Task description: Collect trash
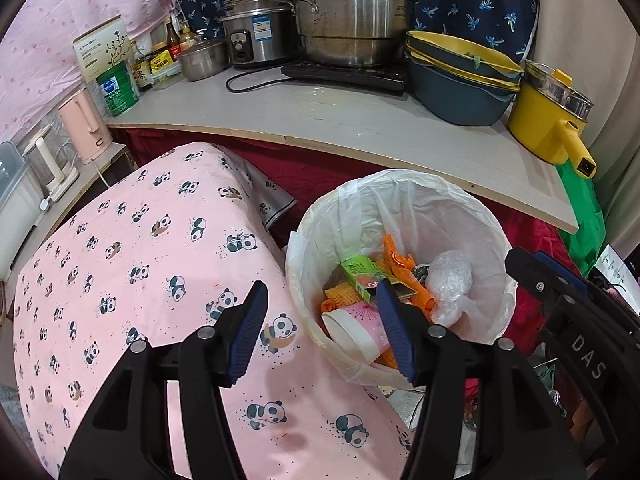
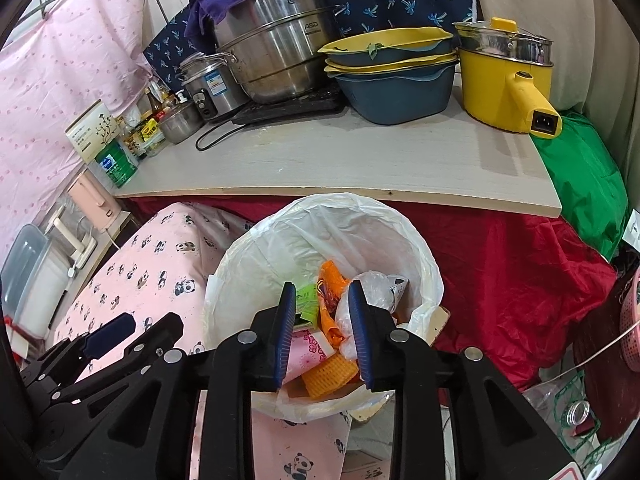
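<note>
Am hovering both tongs, left (image 1: 322,330) and right (image 2: 322,334), parted and empty, over lined bin (image 2: 430,280) beside panda cloth (image 1: 120,280). Trash inside reading light, crushable: paper cup (image 1: 356,330), crinkly plastic wrap (image 1: 450,284). Would pinch cup rim.

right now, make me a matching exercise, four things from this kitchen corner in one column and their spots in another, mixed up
Things:
1. pink paper cup
2. yellow pot
3. green can
4. panda cloth

Places:
A. left end of the counter
B. inside the lined bin
C. right end of the counter
D. draped over something beside the bin

Pairs: 1-B, 2-C, 3-A, 4-D
</note>
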A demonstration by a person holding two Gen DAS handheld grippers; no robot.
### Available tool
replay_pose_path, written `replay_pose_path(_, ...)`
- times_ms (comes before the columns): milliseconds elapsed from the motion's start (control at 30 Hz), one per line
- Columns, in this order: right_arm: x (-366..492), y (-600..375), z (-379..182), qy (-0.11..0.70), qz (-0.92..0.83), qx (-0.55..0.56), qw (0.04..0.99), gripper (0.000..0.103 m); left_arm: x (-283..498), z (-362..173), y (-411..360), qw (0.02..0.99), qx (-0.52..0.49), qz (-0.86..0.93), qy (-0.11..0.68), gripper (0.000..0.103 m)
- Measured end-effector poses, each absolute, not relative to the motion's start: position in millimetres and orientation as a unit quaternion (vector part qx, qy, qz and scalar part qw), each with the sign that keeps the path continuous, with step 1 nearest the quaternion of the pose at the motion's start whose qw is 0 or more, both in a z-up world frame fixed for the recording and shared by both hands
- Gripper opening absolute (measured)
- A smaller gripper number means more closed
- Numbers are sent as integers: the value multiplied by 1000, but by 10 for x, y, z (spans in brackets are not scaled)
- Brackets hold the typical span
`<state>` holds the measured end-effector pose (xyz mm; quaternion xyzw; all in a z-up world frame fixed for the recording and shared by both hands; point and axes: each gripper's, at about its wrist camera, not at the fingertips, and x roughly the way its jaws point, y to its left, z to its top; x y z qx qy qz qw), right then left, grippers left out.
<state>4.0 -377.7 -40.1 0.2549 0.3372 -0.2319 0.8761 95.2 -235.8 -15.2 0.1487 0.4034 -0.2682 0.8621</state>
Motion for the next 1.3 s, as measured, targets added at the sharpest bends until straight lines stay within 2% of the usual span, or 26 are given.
replay_pose_path(133, 23, -3719, -365, 336, -230, 249, 879, 29, 937, -122, -2284, 864, 145, -265, 402, 58)
replay_pose_path(800, 3, -3351, -206, 333, -212, 219, 892, 39, 905, -4, -1837, 877, 120, -241, 398, 59)
replay_pose_path(833, 3, -3335, -201, 333, -211, 218, 893, 41, 903, -3, -1820, 877, 119, -240, 398, 59)
replay_pose_path(900, -3, -3296, -189, 331, -211, 215, 894, 44, 892, 5, -1784, 879, 117, -238, 396, 68)
replay_pose_path(1100, -7, -3212, -178, 331, -210, 204, 897, 50, 861, 18, -1694, 882, 113, -235, 392, 69)
replay_pose_path(1300, -68, -3118, -194, 334, -215, 184, 899, 63, 836, -6, -1626, 883, 111, -230, 393, 74)
